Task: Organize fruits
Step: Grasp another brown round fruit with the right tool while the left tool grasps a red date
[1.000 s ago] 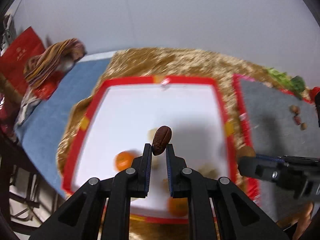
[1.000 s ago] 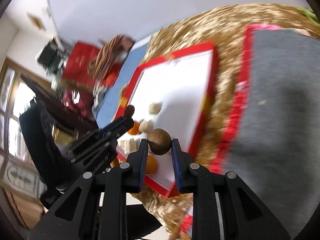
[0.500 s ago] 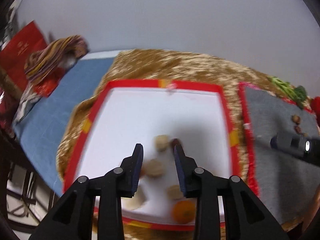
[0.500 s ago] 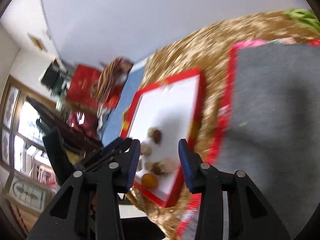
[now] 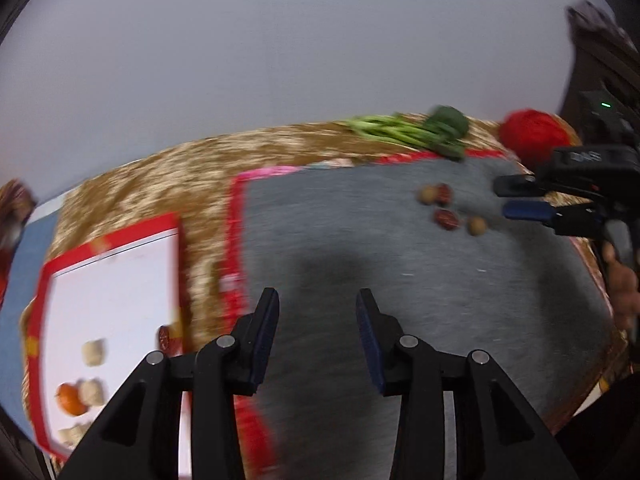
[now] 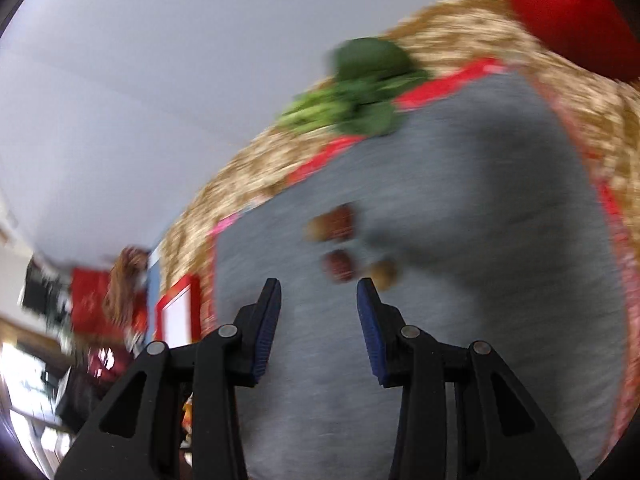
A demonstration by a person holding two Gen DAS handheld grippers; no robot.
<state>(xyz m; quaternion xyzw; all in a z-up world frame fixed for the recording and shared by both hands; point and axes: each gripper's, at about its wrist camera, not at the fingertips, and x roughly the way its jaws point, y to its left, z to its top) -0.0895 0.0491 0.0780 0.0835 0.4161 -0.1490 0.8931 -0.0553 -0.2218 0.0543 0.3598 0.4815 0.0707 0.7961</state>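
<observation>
presently both grippers stood wide open and empty. the four small fruits [image 6: 346, 246] lay on the grey mat [image 6: 480, 320] just ahead of the right gripper [image 6: 318, 308]; the left gripper [image 5: 317, 320] was well apart from them.

Left gripper [image 5: 318, 312]: jaws spread wide, nothing between them, fingers rising from bottom centre of left wrist view. Right gripper [image 6: 318, 304]: jaws equally wide, empty, same bottom-centre position in its own view. Right gripper also at right edge of left wrist view, blue-padded fingers pointing left, person's hand [image 5: 622, 280] gripping below it.
</observation>
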